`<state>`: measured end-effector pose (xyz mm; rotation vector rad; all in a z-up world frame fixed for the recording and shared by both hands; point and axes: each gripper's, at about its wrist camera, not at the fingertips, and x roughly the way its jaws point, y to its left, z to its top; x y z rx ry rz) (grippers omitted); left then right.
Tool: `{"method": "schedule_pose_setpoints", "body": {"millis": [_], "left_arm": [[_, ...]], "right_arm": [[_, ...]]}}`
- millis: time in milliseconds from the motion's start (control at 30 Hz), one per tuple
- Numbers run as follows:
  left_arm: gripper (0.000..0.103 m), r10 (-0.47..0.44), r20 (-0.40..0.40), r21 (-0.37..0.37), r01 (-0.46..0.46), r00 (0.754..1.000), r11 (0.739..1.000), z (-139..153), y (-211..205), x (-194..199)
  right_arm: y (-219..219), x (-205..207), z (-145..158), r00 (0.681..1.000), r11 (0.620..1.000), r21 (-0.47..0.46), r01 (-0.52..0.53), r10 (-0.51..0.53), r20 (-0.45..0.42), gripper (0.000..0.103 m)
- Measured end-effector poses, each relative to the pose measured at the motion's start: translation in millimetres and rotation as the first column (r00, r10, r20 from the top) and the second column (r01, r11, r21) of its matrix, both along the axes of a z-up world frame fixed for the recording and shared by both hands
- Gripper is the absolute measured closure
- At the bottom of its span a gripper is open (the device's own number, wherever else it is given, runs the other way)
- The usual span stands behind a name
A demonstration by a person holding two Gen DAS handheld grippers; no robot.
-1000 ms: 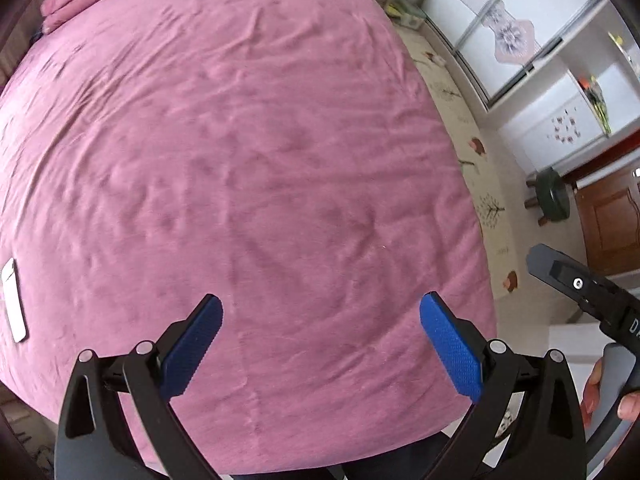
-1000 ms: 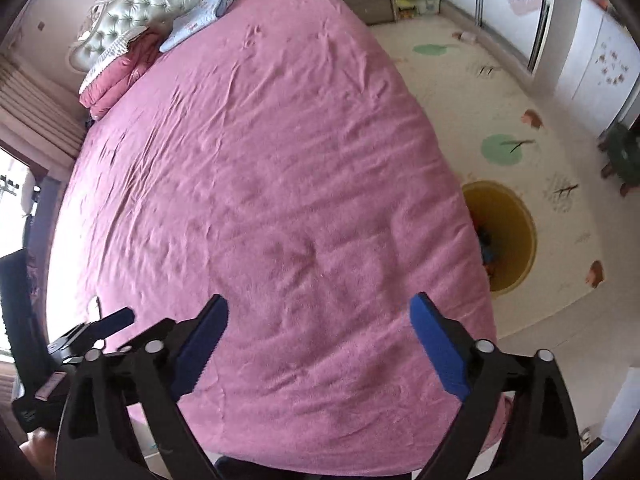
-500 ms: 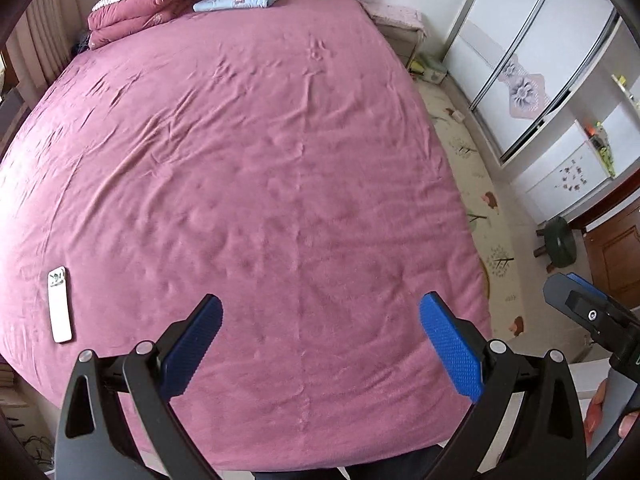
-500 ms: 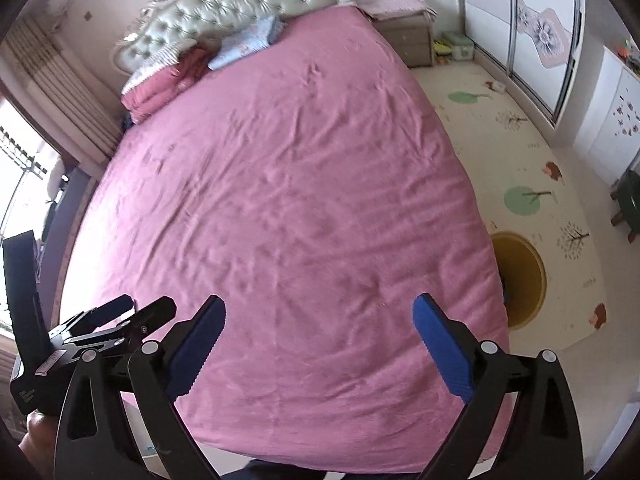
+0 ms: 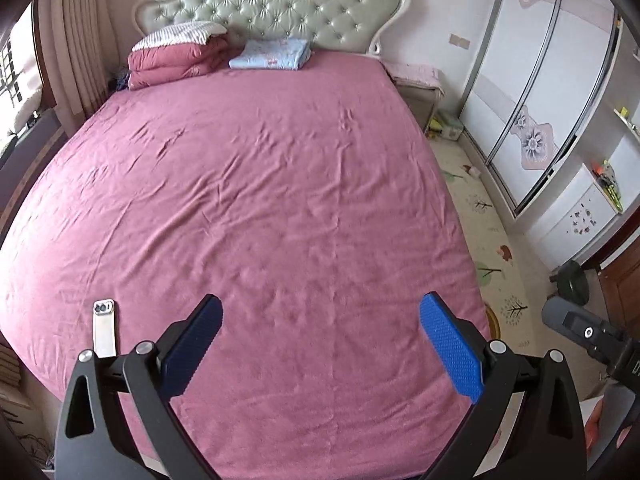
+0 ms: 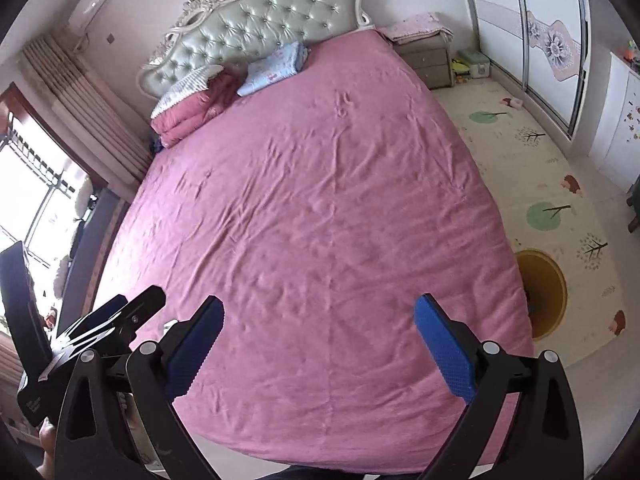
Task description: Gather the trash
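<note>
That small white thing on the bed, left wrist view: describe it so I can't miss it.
Start at the big pink bed, then go to its near left corner, just beyond the left tool. The phone lies flat there, a slim white slab with camera lenses at its far end, the only hard object on the cover.

A matt pink cloth bedspread (image 5: 280, 208) lay wrinkled and soft. The tufted pale-green headboard (image 5: 276, 8) looked glossy, leather-like. The blue finger pads (image 5: 450, 346) were finely textured rubbery plastic.

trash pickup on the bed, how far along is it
Done: no trash shows on the pink bedspread. In hand: nothing; left gripper and right gripper are both open and empty. Left: possibly only the small item on the floor mat.
</note>
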<state>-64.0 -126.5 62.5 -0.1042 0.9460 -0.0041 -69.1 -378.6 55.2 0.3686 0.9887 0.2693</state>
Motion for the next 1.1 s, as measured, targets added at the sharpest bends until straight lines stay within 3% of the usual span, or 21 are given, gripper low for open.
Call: {"method": "schedule_pose_setpoints", "body": {"millis": [133,300,600,1100], "left_arm": [[0.004,0.005,0.047,0.058,-0.008,0.999,0.998,7.1,-2.7,-4.6],[0.004,0.007,0.034,0.031,-0.008,0.999,1.000,8.1,-3.8,-5.0],[0.004,0.021,0.052,0.028,-0.023,0.998,0.999,9.9,-4.5,-0.6],[0.004,0.017,0.044,0.019,-0.017,0.999,1.000,5.1,-8.0,8.1]], "right_arm": [[8.7,-4.9,4.4,1.000,1.000,0.002,-0.015,0.015,0.028,0.010],[12.5,-7.6,14.2,0.997,0.999,-0.038,-0.007,0.010,0.072,0.010],[-7.2,-11.3,19.6,0.990,0.996,-0.019,0.087,-0.085,0.110,0.009],[-5.6,0.6,13.9,0.995,0.998,-0.015,0.066,-0.065,0.080,0.009]]}}
